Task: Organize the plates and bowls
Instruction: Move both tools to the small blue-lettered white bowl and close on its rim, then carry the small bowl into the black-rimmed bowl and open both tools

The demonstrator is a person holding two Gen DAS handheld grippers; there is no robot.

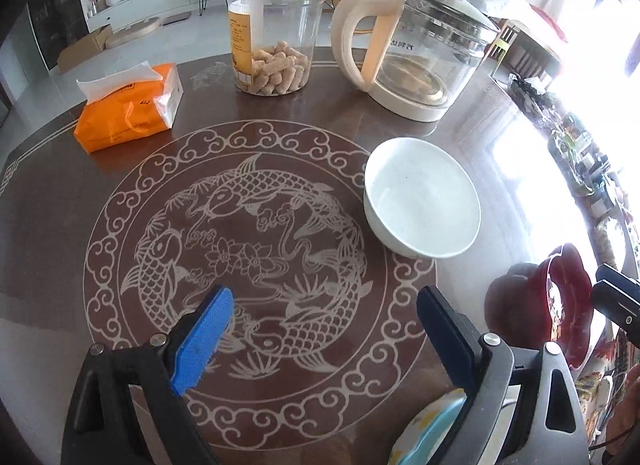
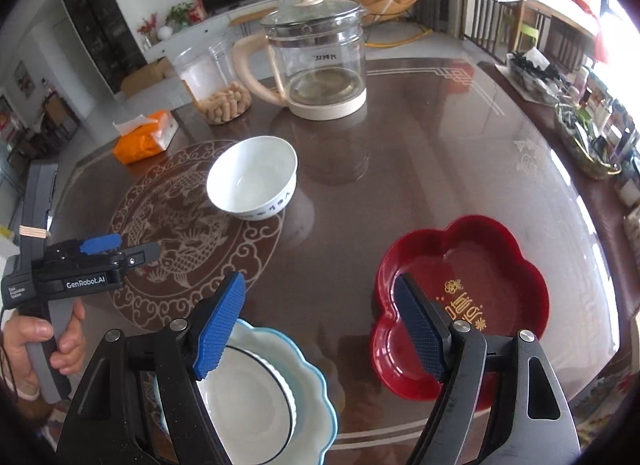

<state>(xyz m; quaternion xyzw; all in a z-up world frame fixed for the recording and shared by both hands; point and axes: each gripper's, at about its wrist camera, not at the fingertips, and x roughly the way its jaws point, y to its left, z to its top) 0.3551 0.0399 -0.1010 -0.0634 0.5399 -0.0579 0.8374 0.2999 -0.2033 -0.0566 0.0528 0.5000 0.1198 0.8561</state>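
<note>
We saw both grippers hanging over the dark table (image 2: 420, 153), tilted down, nothing held. Left gripper (image 1: 324, 305): jaws wide apart, only the carp medallion (image 1: 248, 265) printed on the tabletop showing between its blue pads. Right gripper (image 2: 320, 305): jaws also spread wide, bare tabletop between the pads.

White bowl (image 1: 422, 201) stood upright ahead and right of the left gripper, clear of its fingers, sitting on the medallion's edge. From the right gripper it was ahead and to the left (image 2: 253, 179), well apart.

Red flower-shaped dish (image 2: 460, 305) lay just behind the right gripper's right finger, partly hidden by it; we couldn't tell contact. In the left wrist view it showed at the far right (image 1: 560, 305).

Scalloped blue-rimmed plate (image 2: 312, 405) sat low under the right gripper's left finger, with a white black-rimmed dish (image 2: 252, 397) stacked inside it.

Far side, beyond both grippers: glass kettle (image 2: 316, 65), clear snack jar (image 1: 276, 33), orange tissue pack (image 1: 128, 109).

A hand (image 2: 44, 341) gripped the left gripper's handle, left of the right gripper.
</note>
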